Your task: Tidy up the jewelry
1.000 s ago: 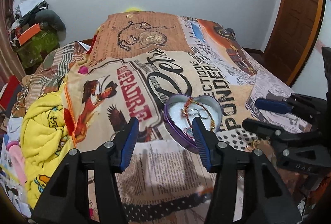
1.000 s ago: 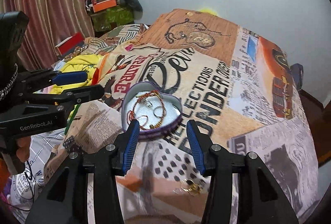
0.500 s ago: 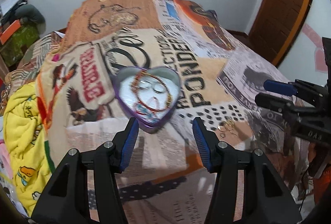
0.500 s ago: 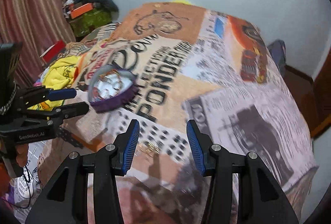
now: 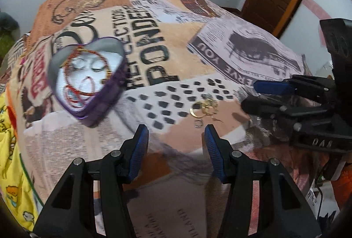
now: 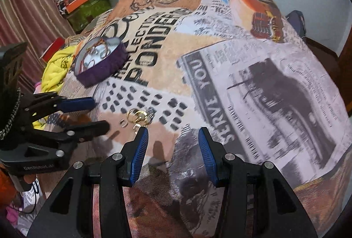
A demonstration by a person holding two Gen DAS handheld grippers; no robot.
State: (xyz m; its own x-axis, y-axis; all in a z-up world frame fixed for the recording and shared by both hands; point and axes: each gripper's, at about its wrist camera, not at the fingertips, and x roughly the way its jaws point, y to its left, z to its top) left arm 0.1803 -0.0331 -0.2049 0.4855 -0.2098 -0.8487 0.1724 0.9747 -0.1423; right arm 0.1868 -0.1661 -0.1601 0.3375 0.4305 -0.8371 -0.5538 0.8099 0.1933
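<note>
A: Where are the gold rings (image 5: 203, 107)?

B: Loose on the bedspread (image 5: 253, 51), just beyond the left gripper (image 5: 176, 131), near the right gripper (image 6: 171, 135). Both jaws gape wide, empty.

A: Handling?

B: Probably light, stiff, slippery; pinch one across its band. The purple heart-shaped tin (image 5: 105, 92), far left, holds bangles and rings.

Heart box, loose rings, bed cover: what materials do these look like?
Heart box: likely thin metal tin; pale, glossy inside, with a purple, matte wall that may be fabric or paint.
Loose rings: probably metal; gold and silver with bright glints. Whether plated or solid is not visible.
Bed cover: woven or fleece cloth, matte, printed newspaper collage, with soft folds at the edge.
</note>
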